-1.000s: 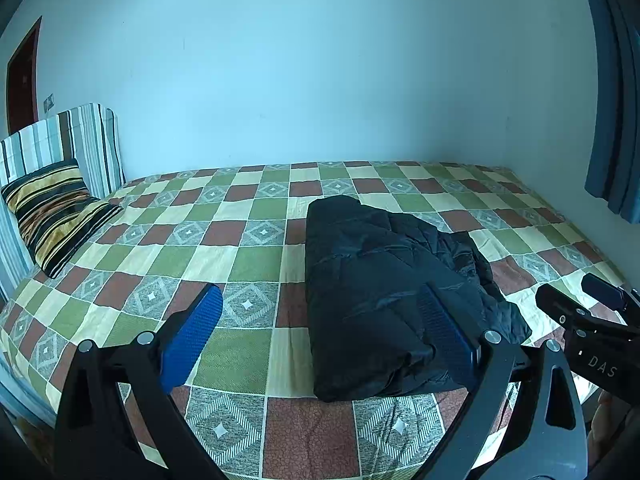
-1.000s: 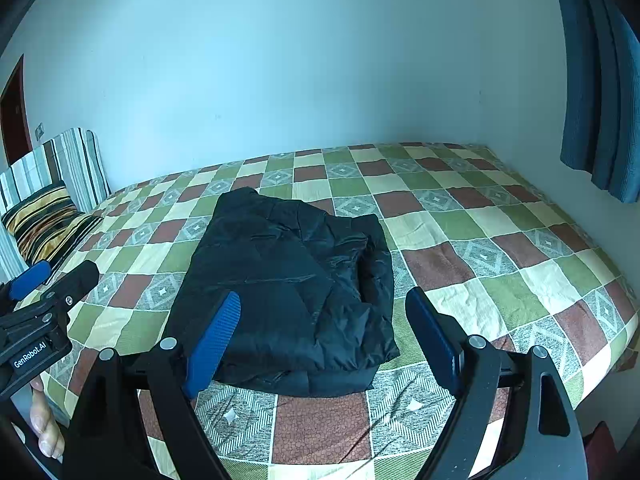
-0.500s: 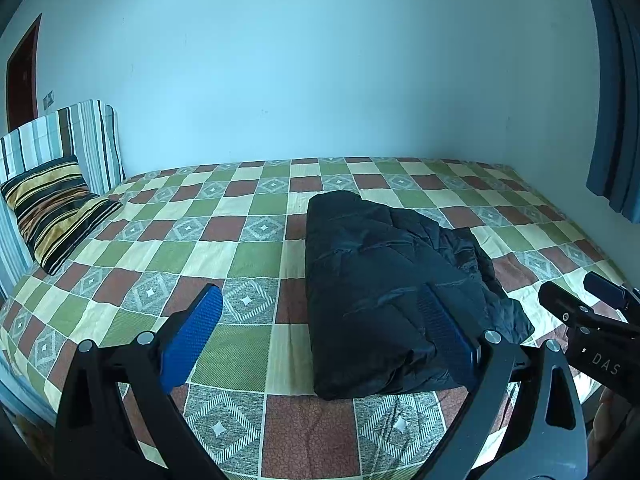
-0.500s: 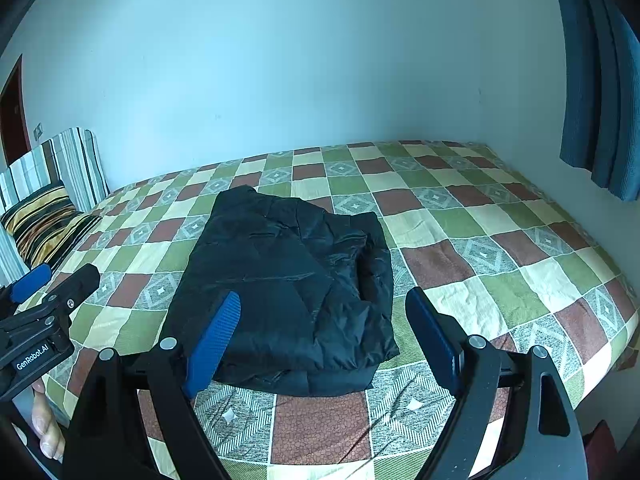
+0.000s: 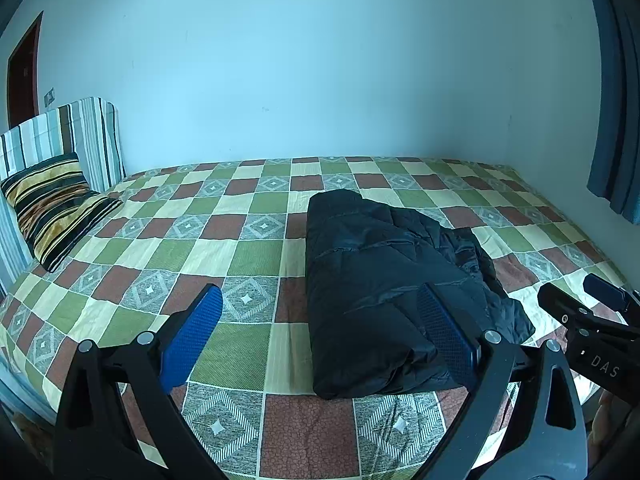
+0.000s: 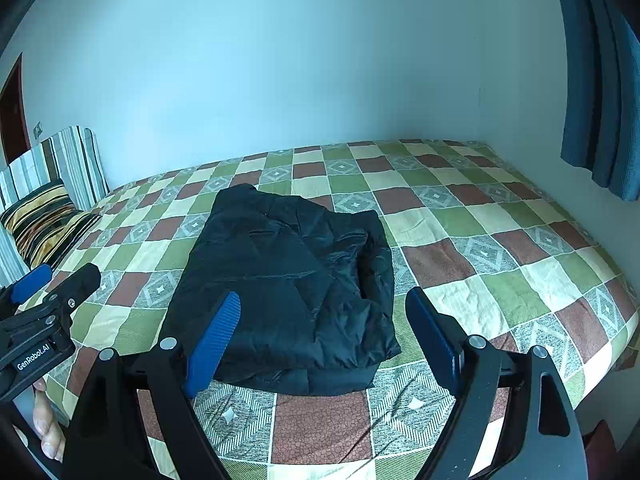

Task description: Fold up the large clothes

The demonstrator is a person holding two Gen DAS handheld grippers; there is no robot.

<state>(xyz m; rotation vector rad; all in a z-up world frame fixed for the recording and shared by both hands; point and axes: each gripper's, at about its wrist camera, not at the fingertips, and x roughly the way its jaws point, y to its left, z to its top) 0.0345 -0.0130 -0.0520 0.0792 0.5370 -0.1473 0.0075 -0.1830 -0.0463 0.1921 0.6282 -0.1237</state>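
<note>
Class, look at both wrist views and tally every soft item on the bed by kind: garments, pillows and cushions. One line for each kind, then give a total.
Black folded jacket: 1
Striped pillow in black and gold: 1
Striped upright cushion in grey and white: 1
Total: 3

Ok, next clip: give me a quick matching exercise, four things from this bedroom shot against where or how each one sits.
Things:
1. jacket
2. pillow
3. curtain
4. left gripper

Places or states:
A. hangs at the right edge of the room
B. lies folded in the middle of the bed
C. open, holding nothing
D. leans at the left end of the bed against the striped cushion

Pairs: 1-B, 2-D, 3-A, 4-C
</note>
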